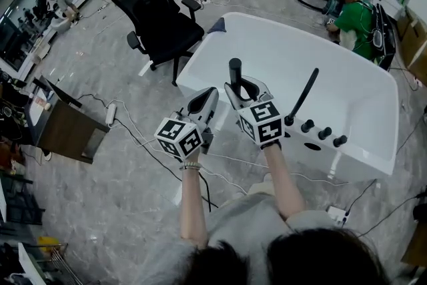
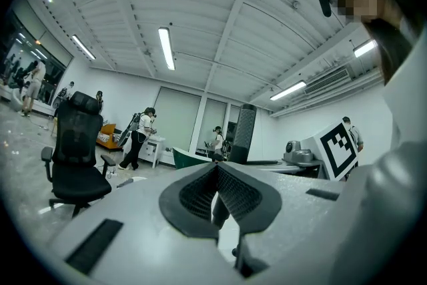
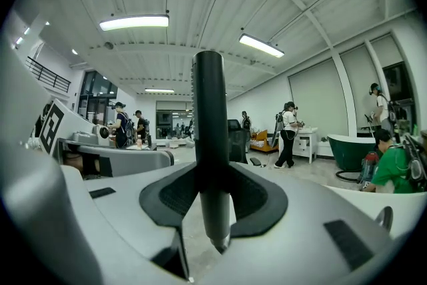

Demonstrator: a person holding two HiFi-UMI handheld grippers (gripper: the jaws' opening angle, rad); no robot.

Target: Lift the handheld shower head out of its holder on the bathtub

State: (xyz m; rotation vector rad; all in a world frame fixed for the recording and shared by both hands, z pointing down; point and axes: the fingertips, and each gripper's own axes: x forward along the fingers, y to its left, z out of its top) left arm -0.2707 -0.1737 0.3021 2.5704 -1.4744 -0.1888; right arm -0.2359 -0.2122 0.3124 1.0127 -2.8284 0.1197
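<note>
The handheld shower head (image 1: 235, 72) is a slim black stick standing upright above the white bathtub (image 1: 360, 143). My right gripper (image 1: 241, 87) is shut on its lower part. In the right gripper view the black handle (image 3: 210, 143) runs straight up between the pads, its lower tip poking out below them. My left gripper (image 1: 205, 95) hovers just left of it, shut with nothing held; its pads (image 2: 200, 193) meet at the tip. From the left gripper view the shower head (image 2: 243, 133) shows as a dark textured column beside the right gripper's marker cube.
On the tub's near rim stand a black slanted spout (image 1: 303, 95) and several black knobs (image 1: 323, 133). A black office chair (image 1: 157, 17) stands left of the tub. A person in green (image 1: 353, 17) crouches behind the tub. Cables and a power strip (image 1: 111, 113) lie on the floor.
</note>
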